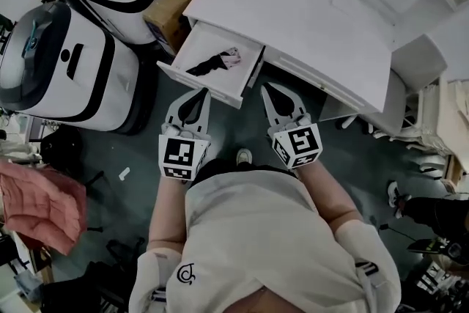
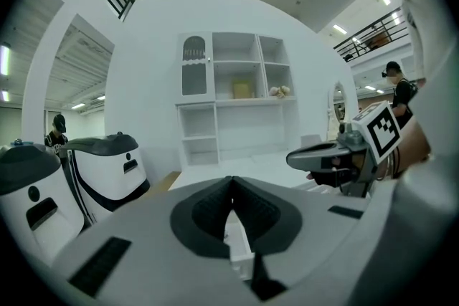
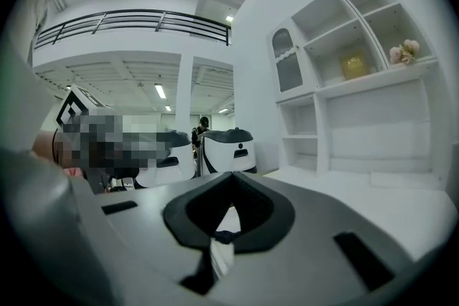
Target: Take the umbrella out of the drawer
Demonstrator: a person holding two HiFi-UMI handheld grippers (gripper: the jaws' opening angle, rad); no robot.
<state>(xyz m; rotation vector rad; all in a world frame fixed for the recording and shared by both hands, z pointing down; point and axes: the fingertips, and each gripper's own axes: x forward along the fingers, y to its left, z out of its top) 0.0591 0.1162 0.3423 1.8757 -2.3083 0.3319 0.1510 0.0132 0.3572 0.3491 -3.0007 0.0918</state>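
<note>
- Umbrella [image 1: 215, 62]: black, folded, with a pale patterned patch at one end, lying slantwise inside the open drawer [image 1: 199, 81], touched by neither tool.
- Nearest the camera, a pale shirt [image 1: 249, 231] and two bare forearms reaching forward.
- Left hand-held gripper [image 1: 198, 95]: jaws pressed together, nothing between them, held just short of the drawer's front panel and pointing at it.
- Right hand-held gripper [image 1: 271, 91]: jaws likewise meeting at the tips and empty, beside the drawer's right front corner, below the worktop's front edge.
- Between the two tools, lower down, the toe of a pale shoe [image 1: 244, 156] on the dark floor.
- Drawer pulled out from under the front edge of the white worktop [image 1: 322, 26], near its left corner; white inside, with only the umbrella in it.
- Past the worktop's back edge, a white shelf unit [image 2: 237, 93], with a small bunch of pale flowers [image 3: 403, 51] on one shelf.
- Against the worktop's left edge, a brown cardboard box [image 1: 179, 4].
- Further left, two large white-and-black machines [image 1: 66, 70], standing side by side.
- At the lower left, well apart from the rest, a pink garment [image 1: 40, 205].
</note>
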